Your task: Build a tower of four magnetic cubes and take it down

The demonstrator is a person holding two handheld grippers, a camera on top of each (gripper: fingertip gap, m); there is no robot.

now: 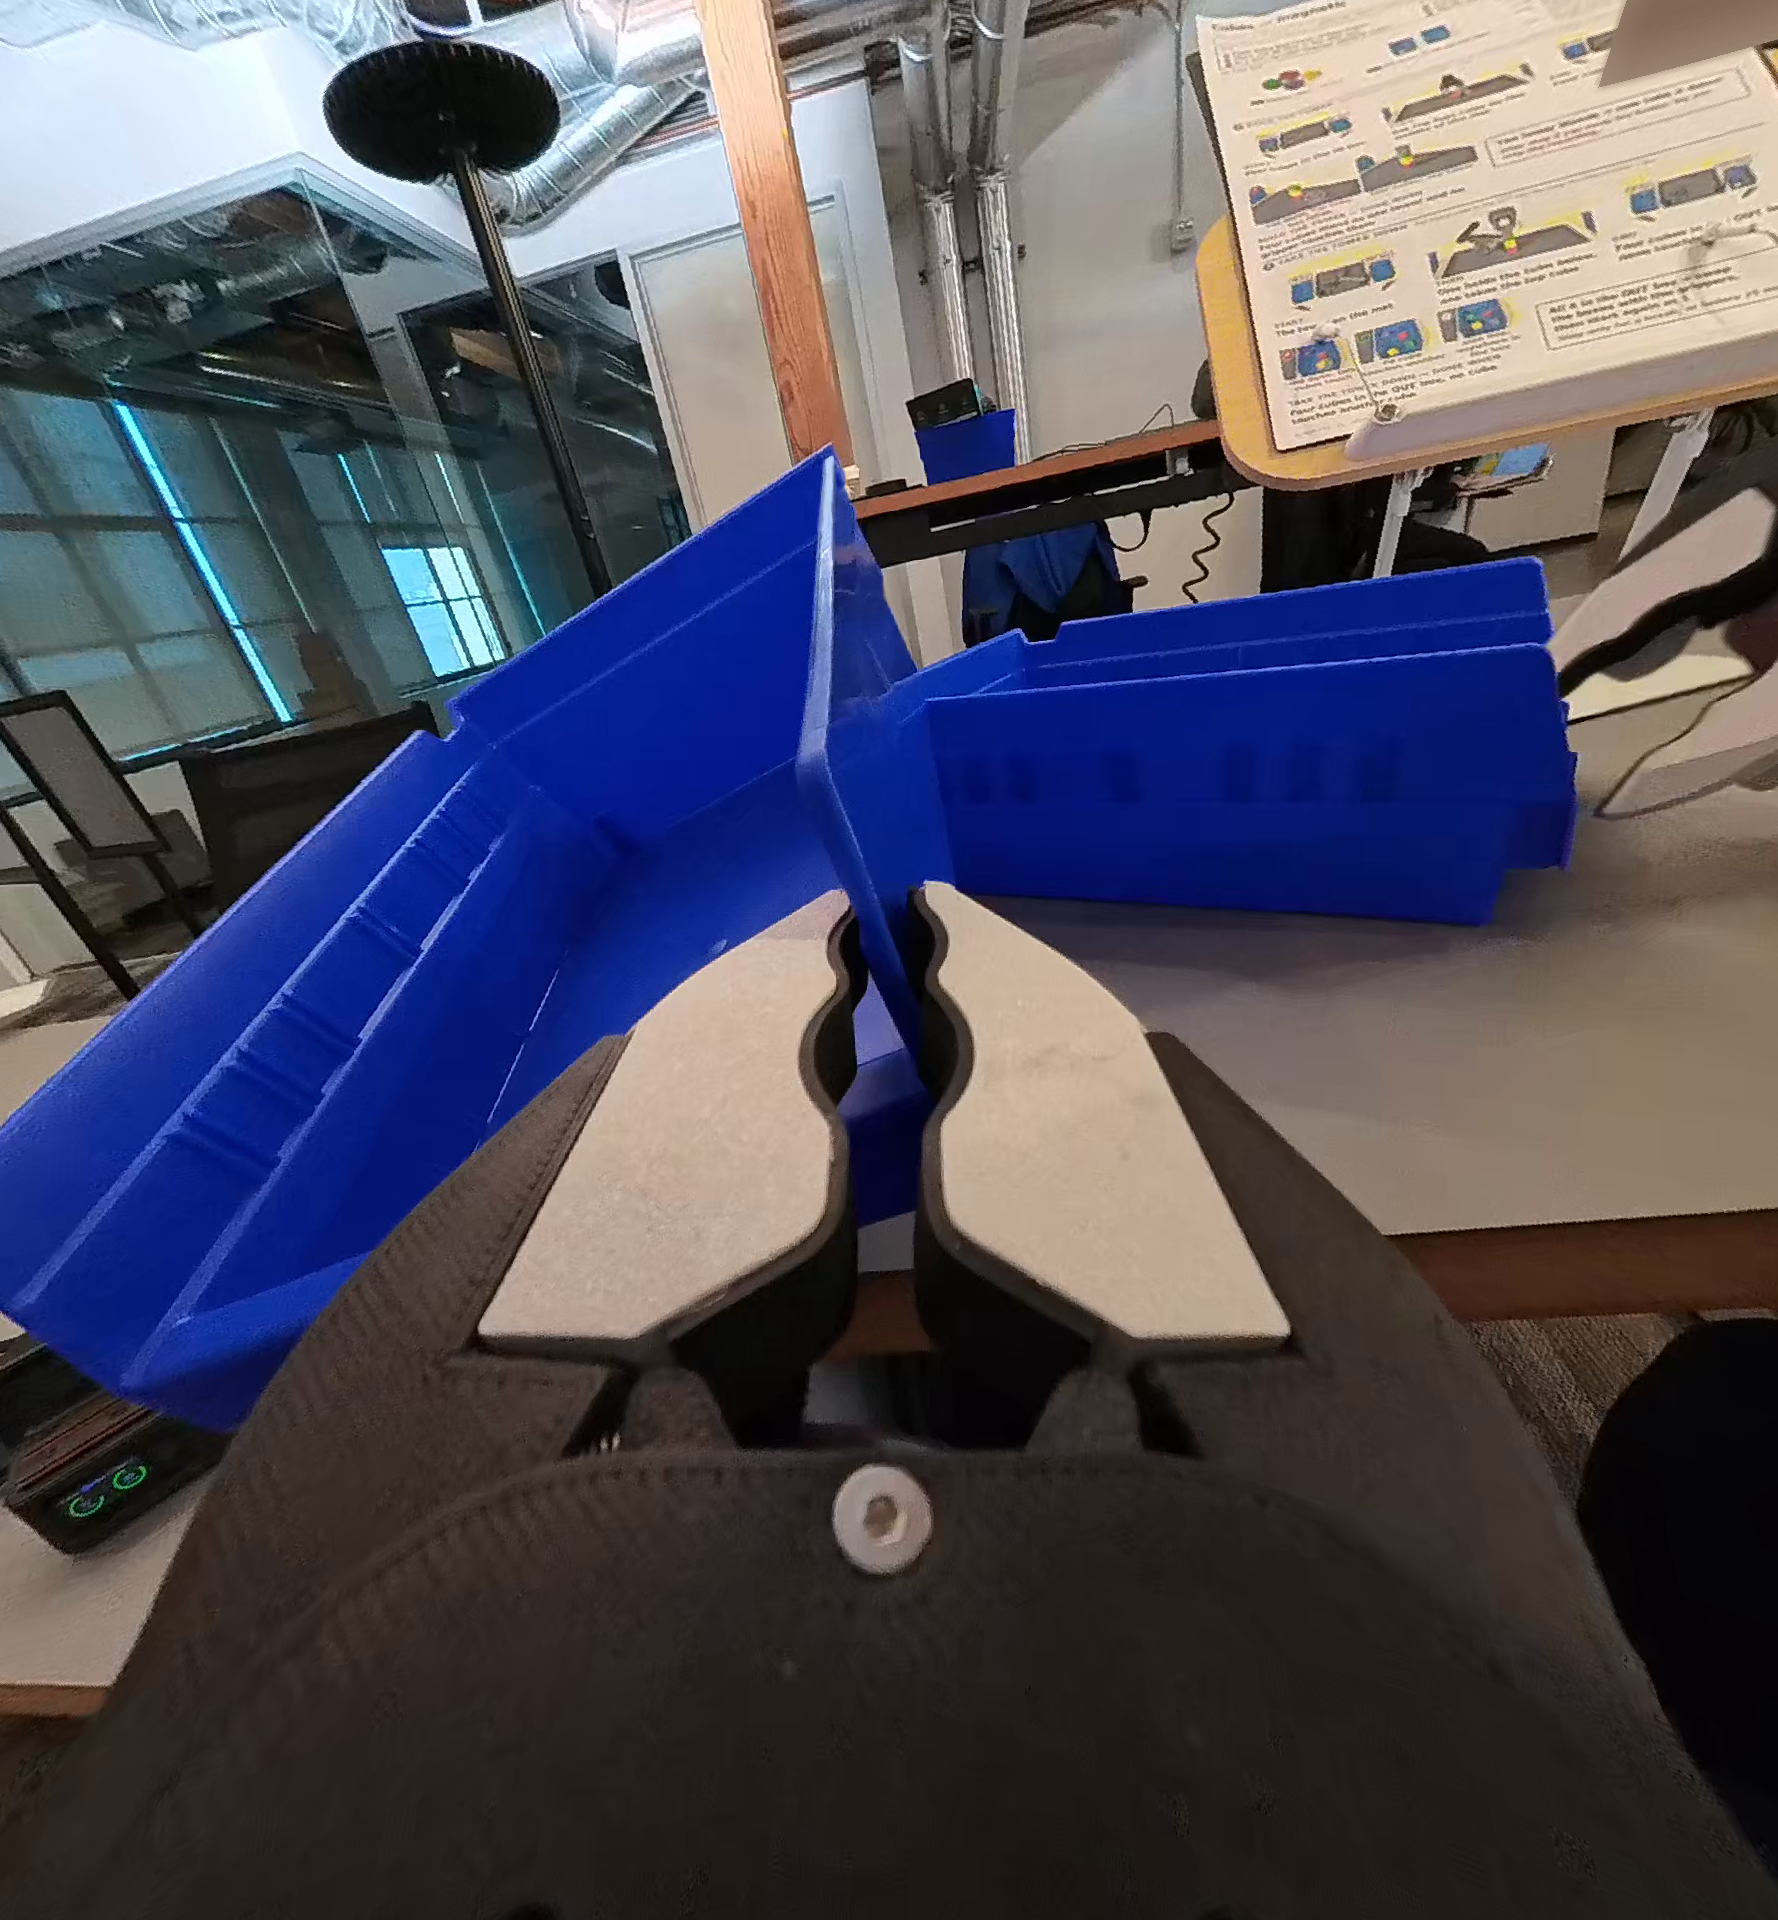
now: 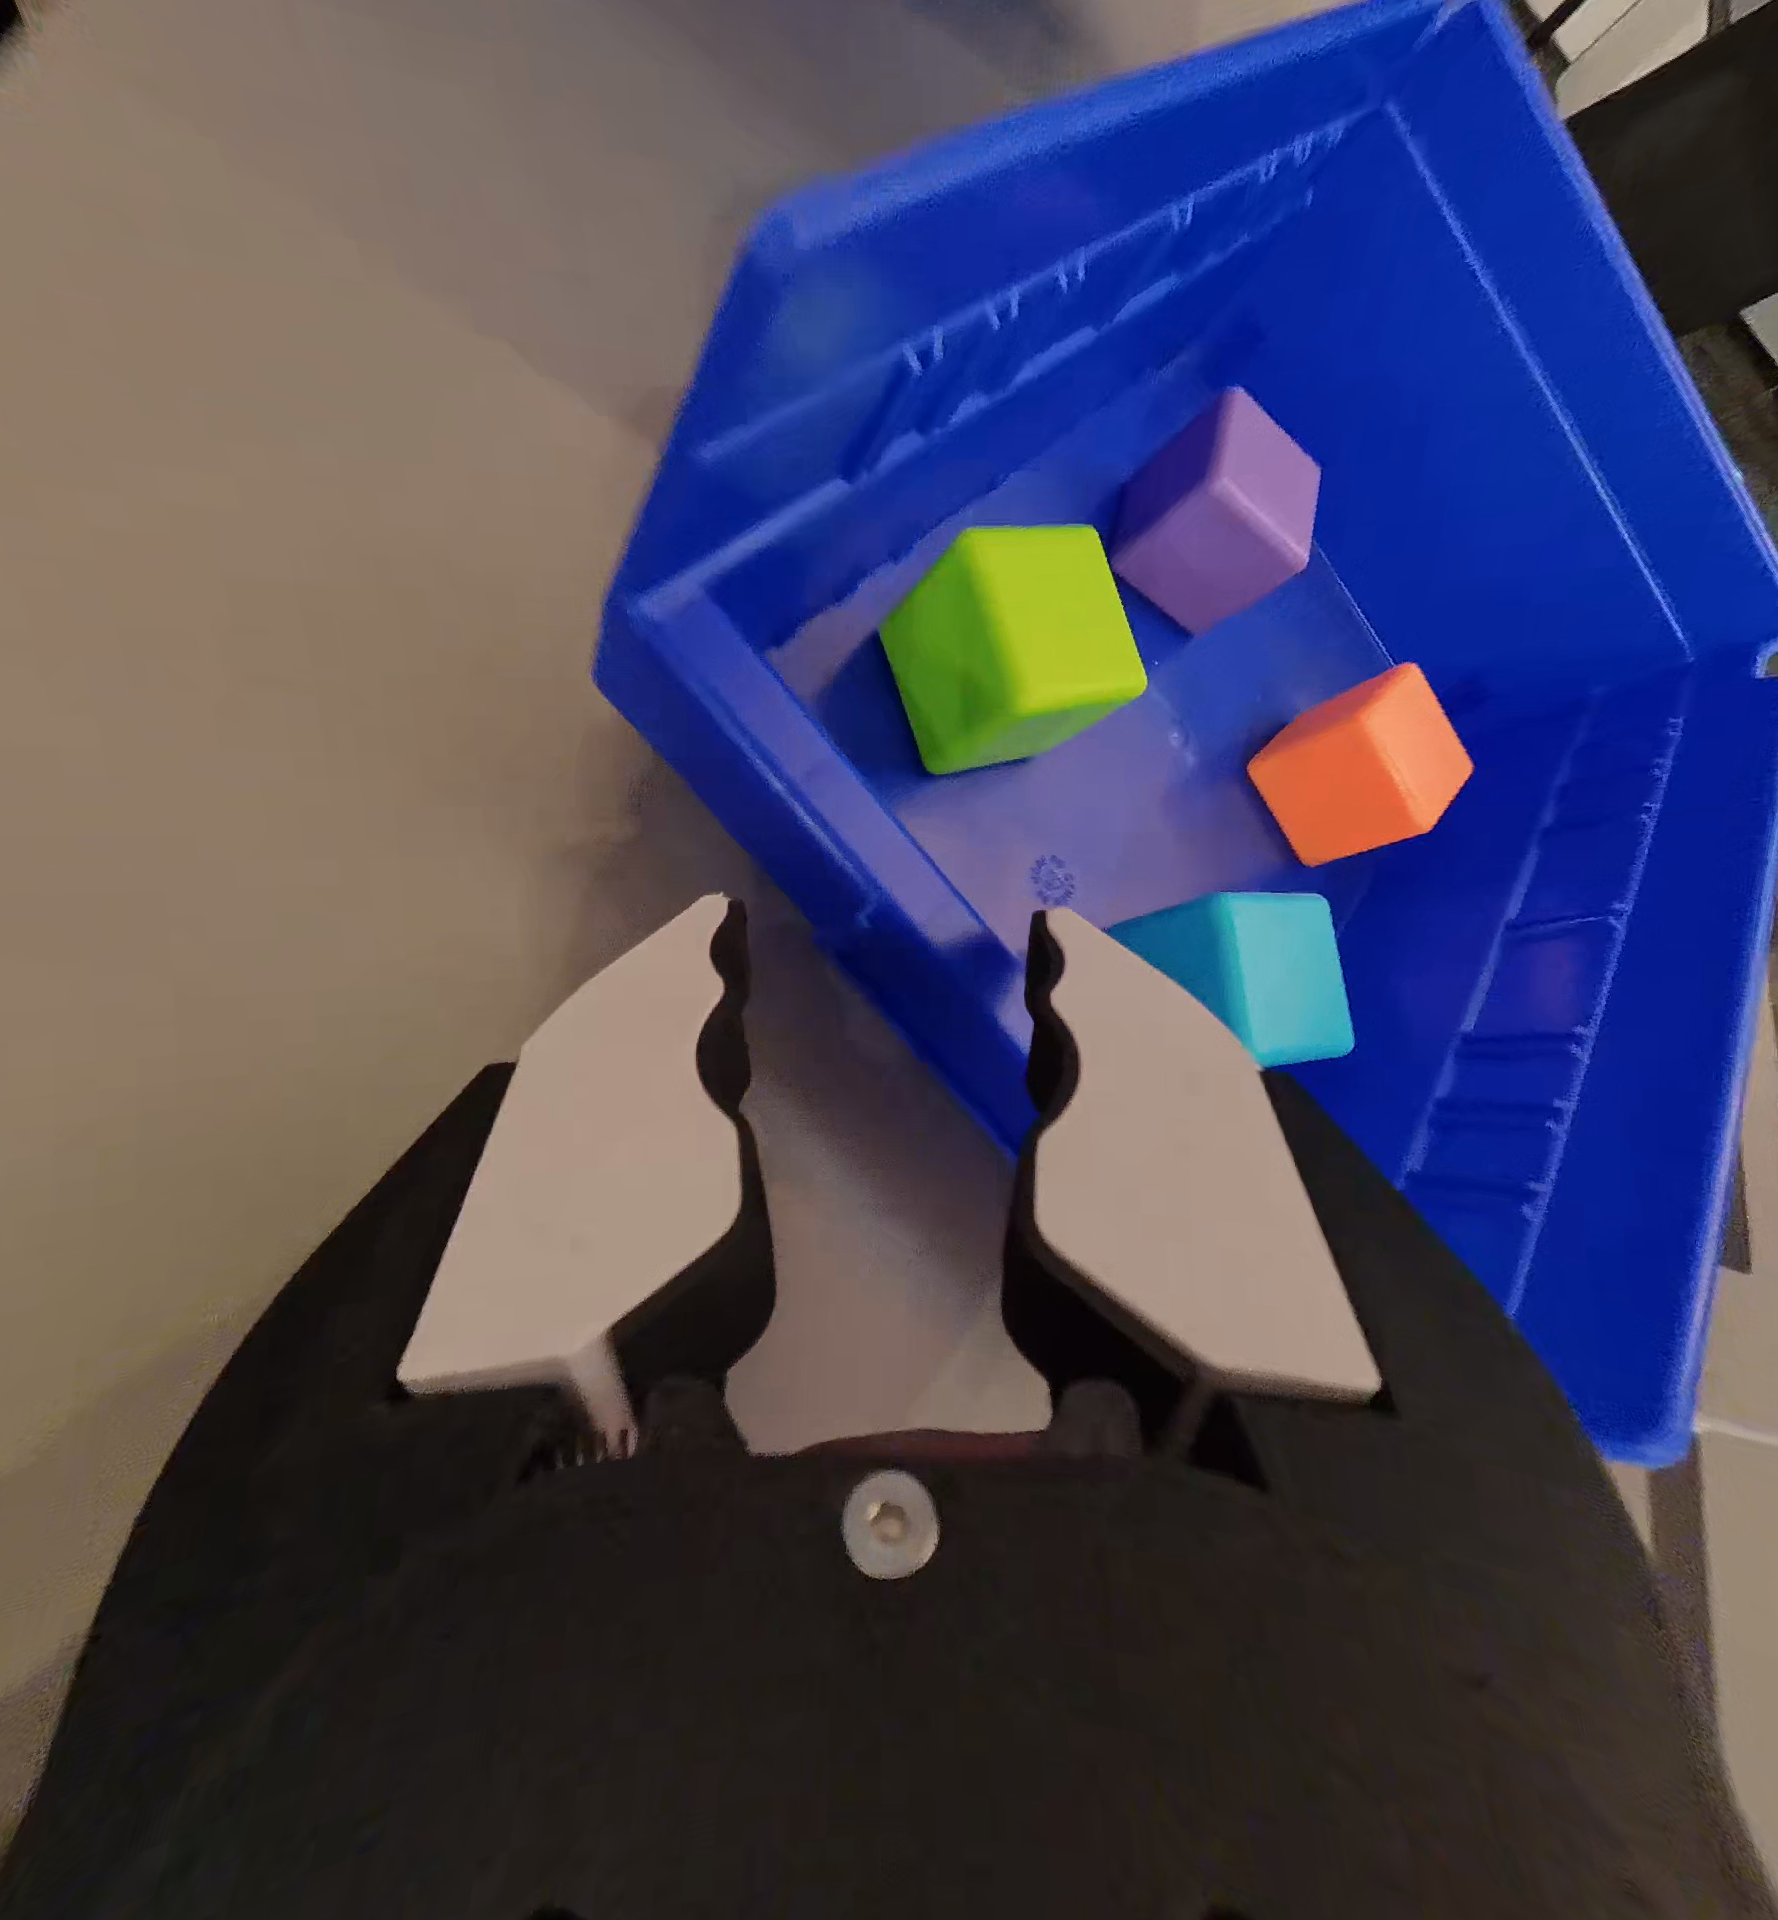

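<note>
Pinching the thin side wall of an empty blue bin (image 1: pixel 594 790), the left gripper (image 1: pixel 883 935) has its jaws drawn narrow onto the plastic, one grey finger inside the wall and one outside. That bin is tilted up off the grey table (image 1: pixel 1487 1039), its near end hanging past the table's front edge. Just beside it, farther along the table, a second blue bin (image 1: pixel 1249 769) sits flat — only its outer wall shows in the left wrist view. Behind it a tilted board carries an illustrated instruction sheet (image 1: pixel 1508 208).

From the right wrist view, the right gripper (image 2: pixel 883 925) hovers with its jaws moderately apart and nothing between them, its tips over the near rim of a blue bin (image 2: pixel 1487 364) that rests on the table. All four magnetic cubes lie loose on this bin's floor, none stacked: a green cube (image 2: pixel 1010 644) near the left wall, a purple cube (image 2: pixel 1217 509) just beside it toward the far end, an orange cube (image 2: pixel 1358 764) toward the right — and a teal cube (image 2: pixel 1269 977) nearest the gripper, partly hidden behind the right finger.
</note>
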